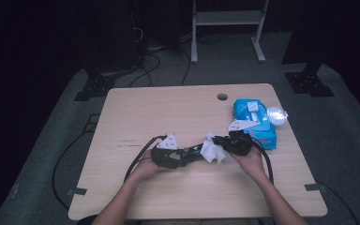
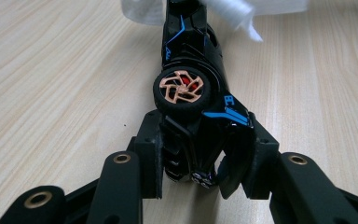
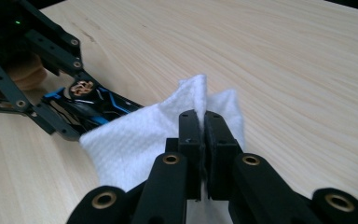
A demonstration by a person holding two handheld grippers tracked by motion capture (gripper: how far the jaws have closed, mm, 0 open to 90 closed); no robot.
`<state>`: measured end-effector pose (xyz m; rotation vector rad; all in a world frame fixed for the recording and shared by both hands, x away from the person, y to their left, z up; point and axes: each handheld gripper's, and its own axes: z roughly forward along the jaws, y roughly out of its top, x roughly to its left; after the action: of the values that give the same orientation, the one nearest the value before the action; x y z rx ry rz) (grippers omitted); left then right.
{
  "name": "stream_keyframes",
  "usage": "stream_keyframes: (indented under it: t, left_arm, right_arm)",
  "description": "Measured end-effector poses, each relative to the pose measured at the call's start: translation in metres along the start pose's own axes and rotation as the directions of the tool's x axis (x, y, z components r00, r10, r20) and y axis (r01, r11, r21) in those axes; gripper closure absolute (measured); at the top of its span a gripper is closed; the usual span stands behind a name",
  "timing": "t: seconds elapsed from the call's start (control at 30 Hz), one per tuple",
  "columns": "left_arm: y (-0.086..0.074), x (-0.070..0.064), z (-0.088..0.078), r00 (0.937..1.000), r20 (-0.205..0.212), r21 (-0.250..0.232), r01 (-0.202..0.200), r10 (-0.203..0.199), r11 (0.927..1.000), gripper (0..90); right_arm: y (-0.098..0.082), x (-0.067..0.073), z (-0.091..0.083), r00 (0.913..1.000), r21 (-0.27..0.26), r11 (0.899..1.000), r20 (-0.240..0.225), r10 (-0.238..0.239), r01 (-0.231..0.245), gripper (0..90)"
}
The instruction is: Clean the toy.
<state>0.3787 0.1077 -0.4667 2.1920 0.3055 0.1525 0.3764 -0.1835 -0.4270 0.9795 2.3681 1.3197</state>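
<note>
Toward the worktop's [image 1: 136,108] near edge we are mid-wipe: left gripper's [image 2: 200,158] fingers clamp the toy car [image 2: 191,88], right gripper's [image 3: 203,140] fingers pinch the white wipe [image 3: 135,140], which we judge should next rub along the car's body.

My high view looks forward and down over the whole tabletop [image 1: 178,197] from above. Each hand-held gripper's camera rides close, low along its jaws — both share the toy car [image 2: 191,84] and white wipe [image 3: 135,140].
</note>
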Motion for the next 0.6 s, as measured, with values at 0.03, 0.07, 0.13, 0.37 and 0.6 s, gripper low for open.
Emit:
stream_keyframes:
  t: [0.03, 0.07, 0.13, 0.37, 0.6]
  left_arm:
    - [0.0000, 0.0003, 0.0000, 1.0000, 0.001, 0.001, 0.001, -0.001, 1.0000, 58.1]
    - [-0.0001, 0.0004, -0.0001, 1.0000, 0.001, 0.003, 0.002, -0.002, 1.0000, 58.1]
    - [0.0002, 0.0001, 0.0000, 1.0000, -0.001, 0.004, -0.001, 0.001, 1.0000, 58.1]
    - [-0.0005, 0.0019, 0.0004, 1.0000, 0.004, 0.003, 0.002, -0.002, 1.0000, 58.0]
    - [-0.0010, 0.0021, 0.0011, 0.9998, 0.006, -0.003, 0.017, -0.017, 0.9998, 58.0]
  right_arm:
    - [-0.0009, -0.0024, -0.0035, 0.9997, 0.007, 1.000, 0.022, -0.009, 0.009, 85.8]
    - [-0.0013, -0.0033, -0.0044, 0.9997, 0.009, 1.000, 0.025, -0.007, 0.007, 85.8]
    - [-0.0023, -0.0048, -0.0051, 0.9997, 0.012, 1.000, 0.025, -0.006, 0.005, 85.8]
    - [-0.0068, -0.0078, -0.0090, 0.9996, 0.022, 1.000, 0.029, 0.001, -0.002, 85.9]
    - [-0.0007, -0.0007, -0.0055, 1.0000, 0.004, 1.000, -0.007, -0.004, 0.004, 85.9]
